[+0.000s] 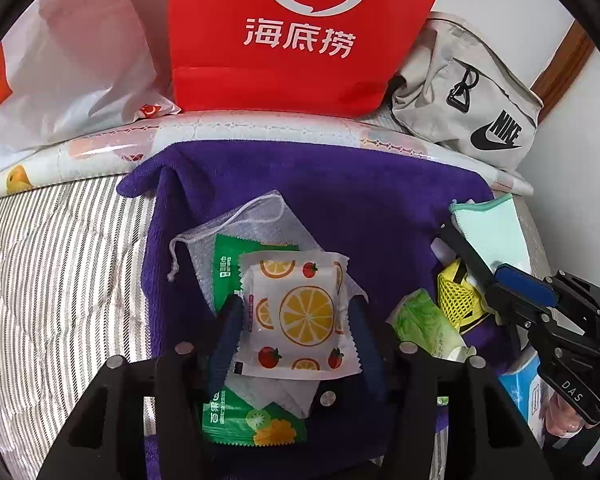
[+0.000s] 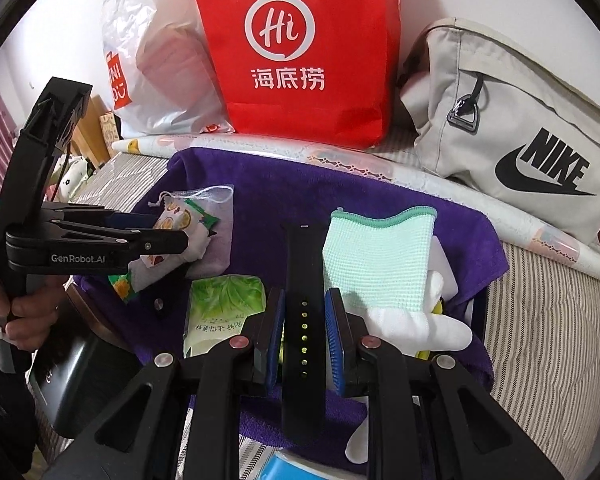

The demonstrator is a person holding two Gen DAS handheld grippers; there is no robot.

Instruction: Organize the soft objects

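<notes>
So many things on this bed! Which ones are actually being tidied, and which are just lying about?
Being tidied:
- orange-print packet, between the left claw
- black strap, in the right claw
- mint glove
- mesh pouch
- green packet

Lying about:
- red bag
- grey Nike bag
- white plastic bag

A bed with a striped grey-and-white cover (image 1: 59,264) carries everything. Directly ahead of the tools, a purple towel (image 1: 332,200) is spread on it. Beyond the towel's far edge lies a printed plastic roll (image 1: 259,128), with a red bag (image 1: 291,36), white plastic bag (image 1: 71,76) and grey pouch (image 2: 512,128) behind.
</notes>
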